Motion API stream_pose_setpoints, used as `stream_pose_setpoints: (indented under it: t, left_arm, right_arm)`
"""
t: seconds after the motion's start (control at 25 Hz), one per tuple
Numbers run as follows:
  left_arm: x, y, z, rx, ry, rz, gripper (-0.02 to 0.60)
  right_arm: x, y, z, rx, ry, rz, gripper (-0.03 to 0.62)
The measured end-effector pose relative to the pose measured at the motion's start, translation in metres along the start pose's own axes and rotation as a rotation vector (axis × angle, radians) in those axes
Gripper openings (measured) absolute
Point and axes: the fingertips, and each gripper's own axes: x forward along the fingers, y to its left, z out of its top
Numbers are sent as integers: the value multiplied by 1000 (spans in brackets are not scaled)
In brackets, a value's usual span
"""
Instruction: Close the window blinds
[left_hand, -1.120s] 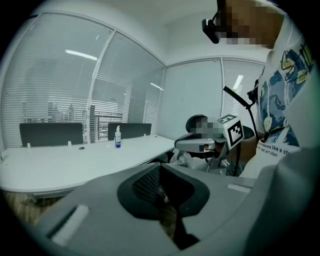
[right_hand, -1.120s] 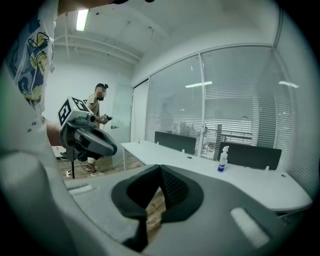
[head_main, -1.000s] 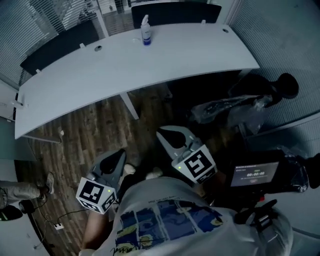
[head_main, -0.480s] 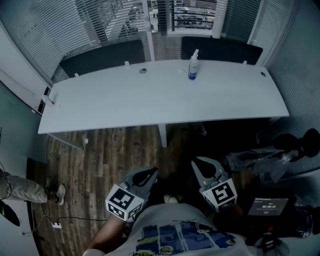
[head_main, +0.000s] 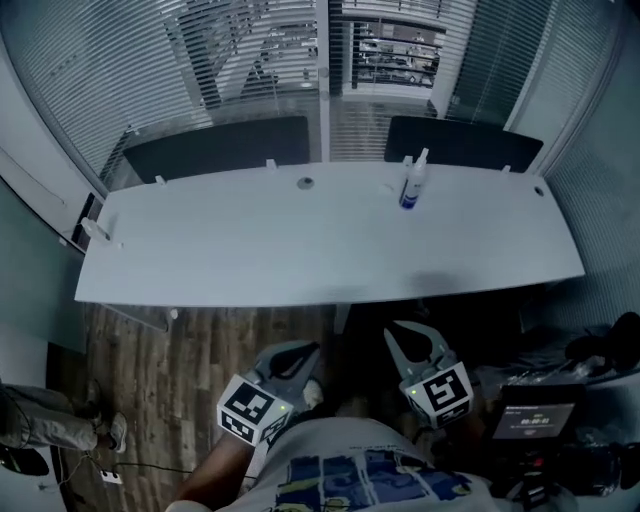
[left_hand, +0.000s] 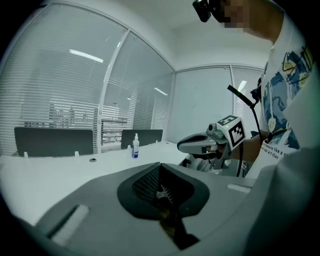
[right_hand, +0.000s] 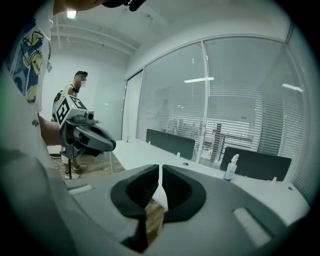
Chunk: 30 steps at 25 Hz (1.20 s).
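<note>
The window blinds (head_main: 250, 60) hang behind the long white desk (head_main: 250, 250); their middle slats stand apart and buildings show through. They also show in the left gripper view as blinds (left_hand: 65, 105) and in the right gripper view as blinds (right_hand: 235, 115). My left gripper (head_main: 292, 356) is held low by my body, short of the desk's near edge, jaws shut on nothing. Beside it, my right gripper (head_main: 412, 338) is likewise shut and holds nothing. Both are far from the blinds.
A spray bottle (head_main: 411, 185) stands on the desk's far right. Two dark panels (head_main: 215, 150) line its back edge. A device with a lit screen (head_main: 535, 420) sits at lower right. Another person's leg (head_main: 40, 425) shows at lower left on the wooden floor.
The head view has swung up and round, so the desk now lies square across it and the blinds fill the top. Both grippers stayed shut near my body.
</note>
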Motion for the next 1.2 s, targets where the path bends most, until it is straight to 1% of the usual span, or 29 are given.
stream_pose_setpoints:
  t: [0.12, 0.2, 0.32, 0.44, 0.56, 0.72, 0.84, 1.0, 1.2]
  left_arm:
    - [4, 46, 6, 10, -7, -8, 6]
    - [6, 67, 10, 24, -8, -9, 6]
    - [5, 83, 18, 37, -7, -9, 6]
    - [9, 97, 23, 40, -1, -8, 6]
    - [24, 124, 30, 48, -2, 10, 6]
    - [42, 156, 40, 47, -21, 59, 6]
    - [61, 177, 54, 51, -18, 89, 6]
    - [95, 207, 86, 76, -35, 134, 6]
    - [145, 240, 116, 83, -49, 180, 6]
  right_arm:
    - [40, -6, 13, 4, 11, -17, 14]
    - [58, -8, 20, 0, 16, -27, 14]
    - [73, -7, 33, -5, 29, -26, 14]
    - [87, -11, 35, -10, 48, -21, 14]
    - [114, -27, 35, -9, 46, -14, 14]
    - [144, -42, 44, -14, 43, 19, 14]
    - [160, -65, 50, -27, 33, 30, 14]
    - [188, -106, 58, -26, 16, 51, 14]
    - [213, -157, 62, -33, 9, 82, 14]
